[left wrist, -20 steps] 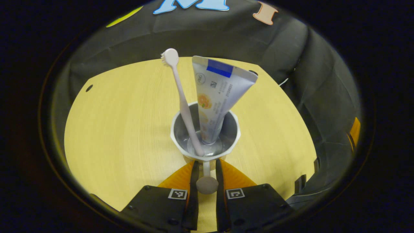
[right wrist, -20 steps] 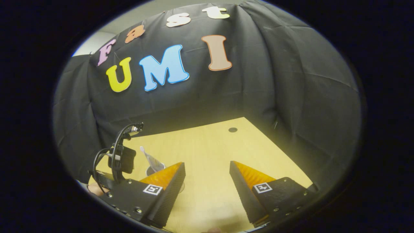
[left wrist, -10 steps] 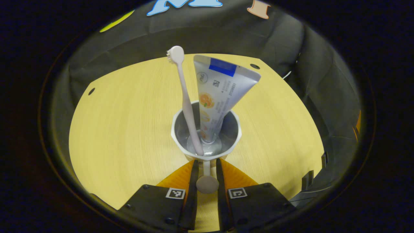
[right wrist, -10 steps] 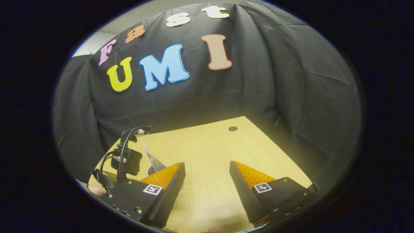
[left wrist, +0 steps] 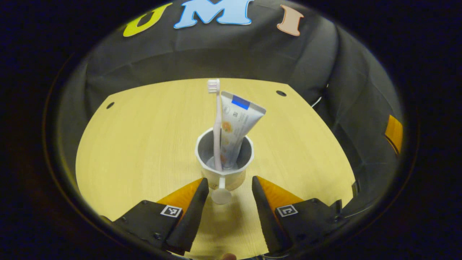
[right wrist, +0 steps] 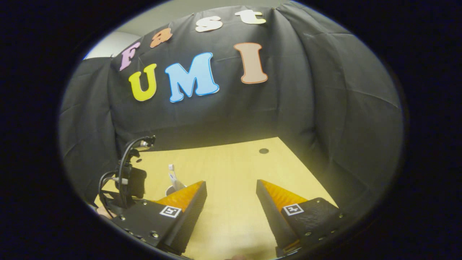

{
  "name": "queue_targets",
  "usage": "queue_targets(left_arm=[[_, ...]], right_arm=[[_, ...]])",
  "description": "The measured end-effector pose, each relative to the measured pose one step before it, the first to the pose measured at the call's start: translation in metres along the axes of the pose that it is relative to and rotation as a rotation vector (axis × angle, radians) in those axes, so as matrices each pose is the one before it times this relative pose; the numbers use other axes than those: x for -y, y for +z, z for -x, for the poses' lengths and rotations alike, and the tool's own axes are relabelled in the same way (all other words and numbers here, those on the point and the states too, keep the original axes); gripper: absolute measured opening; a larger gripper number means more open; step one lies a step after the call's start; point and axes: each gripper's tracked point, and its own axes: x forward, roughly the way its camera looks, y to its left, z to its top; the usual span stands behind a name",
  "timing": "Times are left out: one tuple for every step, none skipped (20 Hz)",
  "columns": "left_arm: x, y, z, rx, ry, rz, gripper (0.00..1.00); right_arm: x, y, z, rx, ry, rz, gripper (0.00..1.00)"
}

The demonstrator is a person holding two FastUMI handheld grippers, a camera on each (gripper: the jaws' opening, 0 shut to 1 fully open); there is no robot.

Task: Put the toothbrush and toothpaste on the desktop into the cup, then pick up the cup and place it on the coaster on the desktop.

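Left gripper (left wrist: pixel 226 184) lets go cup (left wrist: pixel 224 159) handle, jaws now wide; toothbrush (left wrist: pixel 216 122), toothpaste (left wrist: pixel 236 126) inside; coaster unseen, placement unconfirmed; right gripper (right wrist: pixel 231 187) wide, idle.

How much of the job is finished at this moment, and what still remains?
Done: the toothbrush and toothpaste stand inside the cup. In hand: nothing; the left tool is open on either side of the cup's handle, the right tool open too. Left: I see no coaster, so whether the cup stands on it cannot be told.

Cup (right wrist: pixel 169 189) mostly behind finger; coaster perhaps beneath.
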Motion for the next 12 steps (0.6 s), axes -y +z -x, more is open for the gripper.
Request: queue_targets(left_arm=[[0.0001,0.00577,0.01048,0.04269,0.00909,0.00954,0.79],[0.00014,0.00753,0.01083,0.04811,0.00441,0.01828,0.81],[0.00021,0.00837,0.01087,0.04863,0.00709,0.01858,0.91],[0.00123,0.01035,0.01115,0.05142,0.01273,0.01558,0.92],[-0.00241,0.01193,0.00891,0.05669,0.01229,0.0126,0.93],[-0.00247,0.01363,0.01085,0.05646,0.01146,0.00683,0.93],[-0.00498,0.01245,0.00983,0.05287,0.01142,0.00119,0.97],[-0.00247,0.01388,0.01019,0.0577,0.00536,0.00089,0.93],[-0.00164,0.01212,0.01128,0.05952,0.00273,-0.00386,0.93],[-0.00366,0.01394,0.00734,0.05926,0.00878,-0.00631,0.93],[0.00132,0.01434,0.00672,0.05444,0.00503,-0.01093,0.93],[0.00044,0.0147,0.00956,0.04717,0.00321,-0.00968,0.93]], right_arm=[[-0.00114,0.00417,0.00098,0.00888,0.01102,0.01345,0.87],[-0.00159,0.00415,-0.00119,0.01161,0.01112,0.01544,0.87],[0.00016,0.00342,0.00131,0.0104,0.00917,0.01602,0.85],[-0.00003,0.00319,0.00002,0.01201,0.01109,0.0144,0.87],[-0.0016,0.00427,0.00207,0.01255,0.0126,0.01238,0.87],[-0.00081,0.00361,0.00183,0.01446,0.01213,0.01138,0.87],[-0.0011,0.00385,0.00183,0.01192,0.00691,0.01196,0.87],[-0.00098,0.00175,0.0,0.00918,0.00141,0.01286,0.87],[-0.00046,0.00382,0.00183,0.01249,0.00105,0.00971,0.87],[-0.00242,0.0038,0.00098,0.01289,0.00532,0.00739,0.87],[-0.00332,0.00383,0.00009,0.01091,0.00313,0.00657,0.87],[-0.00106,0.00333,0.00168,0.01365,-0.00268,0.00738,0.87]])
